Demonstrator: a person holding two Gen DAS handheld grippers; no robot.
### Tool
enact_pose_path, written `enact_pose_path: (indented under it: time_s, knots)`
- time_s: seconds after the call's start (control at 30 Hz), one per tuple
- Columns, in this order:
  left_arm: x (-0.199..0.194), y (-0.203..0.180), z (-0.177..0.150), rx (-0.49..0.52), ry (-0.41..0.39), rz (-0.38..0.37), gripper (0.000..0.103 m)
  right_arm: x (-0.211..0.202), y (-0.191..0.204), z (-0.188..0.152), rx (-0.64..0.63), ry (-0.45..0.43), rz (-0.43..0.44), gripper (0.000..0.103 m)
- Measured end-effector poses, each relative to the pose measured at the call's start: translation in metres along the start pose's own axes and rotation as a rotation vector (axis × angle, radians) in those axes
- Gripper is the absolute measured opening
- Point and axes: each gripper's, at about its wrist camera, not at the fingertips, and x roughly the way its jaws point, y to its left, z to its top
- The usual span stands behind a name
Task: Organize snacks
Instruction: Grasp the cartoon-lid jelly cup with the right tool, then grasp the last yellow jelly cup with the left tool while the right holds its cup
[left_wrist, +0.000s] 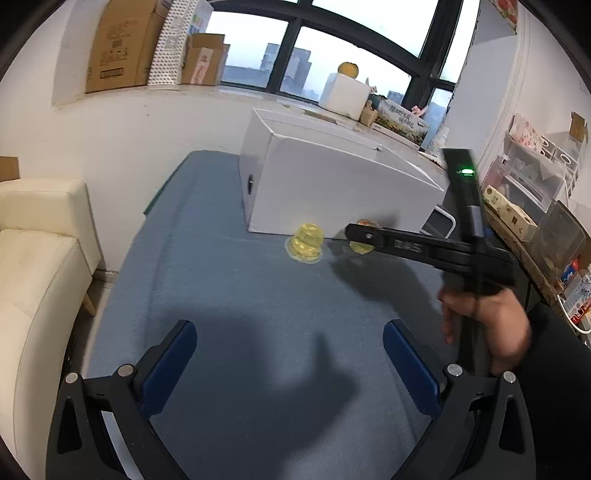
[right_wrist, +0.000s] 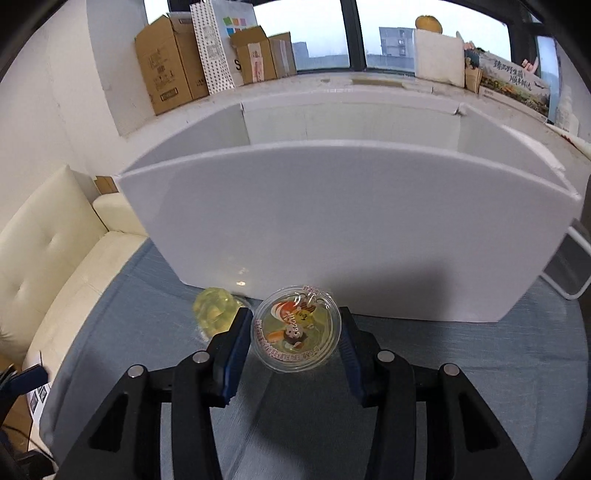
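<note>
R gripper (right_wrist: 295, 334) closing round jelly cup (right_wrist: 295, 328) in front of box (right_wrist: 332, 229), pads at rim, seemingly gripping. Keeping squeeze light, lifting straight over box wall. L gripper (left_wrist: 290, 360) hanging wide open, empty.

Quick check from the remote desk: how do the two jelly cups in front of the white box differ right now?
The jelly cup with the cartoon lid sits lid up, between the pads of the right gripper; the plain yellow jelly cup stands lid down on the blue cloth, outside the gripper. The first shows a printed seal; the second shows only its clear yellow body. Both are small yellow jelly cups close to the white box.
</note>
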Motion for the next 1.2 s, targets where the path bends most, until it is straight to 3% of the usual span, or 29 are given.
enact_pose_path:
  time_s: [0.33,0.7,0.73,0.8,0.87,1.0,1.07,1.2]
  knots:
    - [0.071,-0.030,0.048,0.068,0.068,0.053,0.103,-0.088,-0.019,-0.030,0.069,-0.101,0.062,0.050]
    - [0.136,-0.039,0.071,0.087,0.149,0.088,0.100,-0.134,-0.052,-0.066,0.125,-0.145,0.001,0.050]
    - [0.139,-0.041,0.071,0.092,0.158,0.088,0.096,-0.135,-0.054,-0.068,0.131,-0.146,-0.001,0.050]
    - [0.144,-0.041,0.070,0.096,0.183,0.095,0.053,-0.135,-0.059,-0.069,0.150,-0.145,0.002,0.050]
    - [0.145,-0.044,0.066,0.103,0.193,0.097,0.035,-0.136,-0.060,-0.068,0.149,-0.152,0.002,0.050]
    - [0.141,-0.044,0.065,0.108,0.190,0.079,0.024,-0.137,-0.056,-0.068,0.140,-0.156,0.009,0.050]
    - [0.137,-0.047,0.067,0.112,0.183,0.063,0.007,-0.136,-0.055,-0.068,0.139,-0.156,0.015,0.050]
    - [0.135,-0.051,0.064,0.138,0.185,0.066,0.007,-0.136,-0.053,-0.069,0.135,-0.158,0.017,0.050]
